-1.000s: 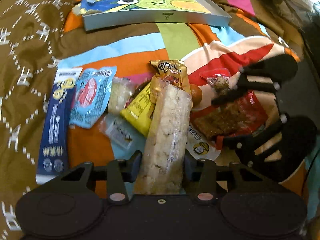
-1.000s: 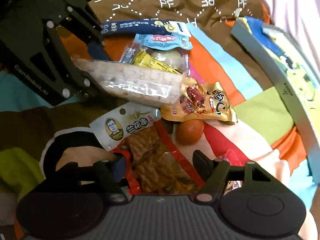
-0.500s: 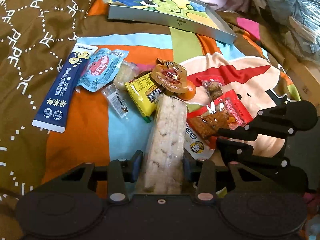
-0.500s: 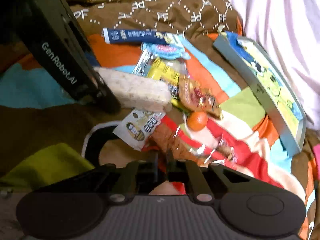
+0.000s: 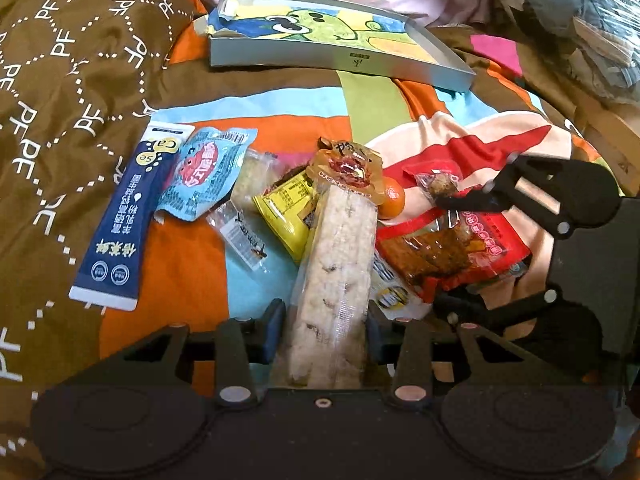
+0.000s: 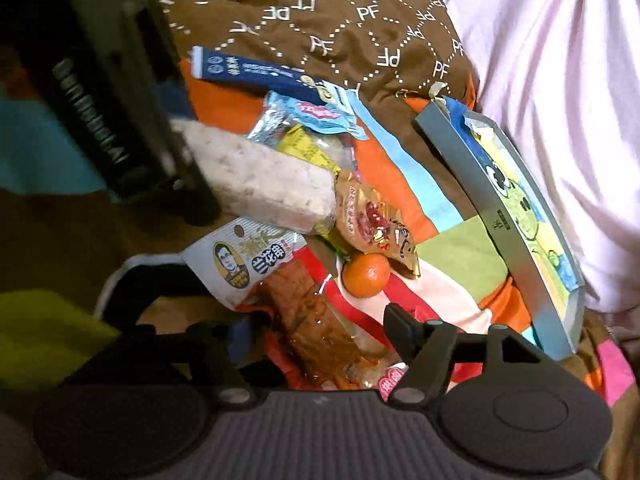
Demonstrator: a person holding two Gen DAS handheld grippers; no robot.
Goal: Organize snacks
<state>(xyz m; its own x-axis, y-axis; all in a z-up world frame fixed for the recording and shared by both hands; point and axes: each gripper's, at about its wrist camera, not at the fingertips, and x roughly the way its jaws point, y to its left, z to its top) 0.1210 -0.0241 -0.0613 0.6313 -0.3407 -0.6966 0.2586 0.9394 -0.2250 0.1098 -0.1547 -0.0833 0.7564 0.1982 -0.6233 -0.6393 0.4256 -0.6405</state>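
Note:
My left gripper (image 5: 322, 318) is shut on a long clear-wrapped rice cracker bar (image 5: 334, 280), held over the snack pile; the bar also shows in the right wrist view (image 6: 260, 176). My right gripper (image 6: 320, 336) is open, its fingers either side of a red pack of brown spicy strips (image 6: 316, 324), also in the left wrist view (image 5: 444, 252). Around lie a small orange (image 6: 366, 274), a gold packet (image 6: 372, 220), a white sachet with a man's face (image 6: 240, 260), a yellow pack (image 5: 286, 208), a light blue pouch (image 5: 204, 176) and a navy stick pack (image 5: 124, 220).
A shallow grey box lid with a green cartoon print (image 5: 332, 44) lies at the far side of the colourful blanket (image 5: 180, 264). A brown PF-patterned quilt (image 5: 60, 80) covers the left. Pink fabric (image 6: 560, 100) lies beyond the lid.
My right gripper was shut half a second ago and now stands open around the red strip pack. My left gripper still holds the cracker bar and has shifted a little toward the pile.

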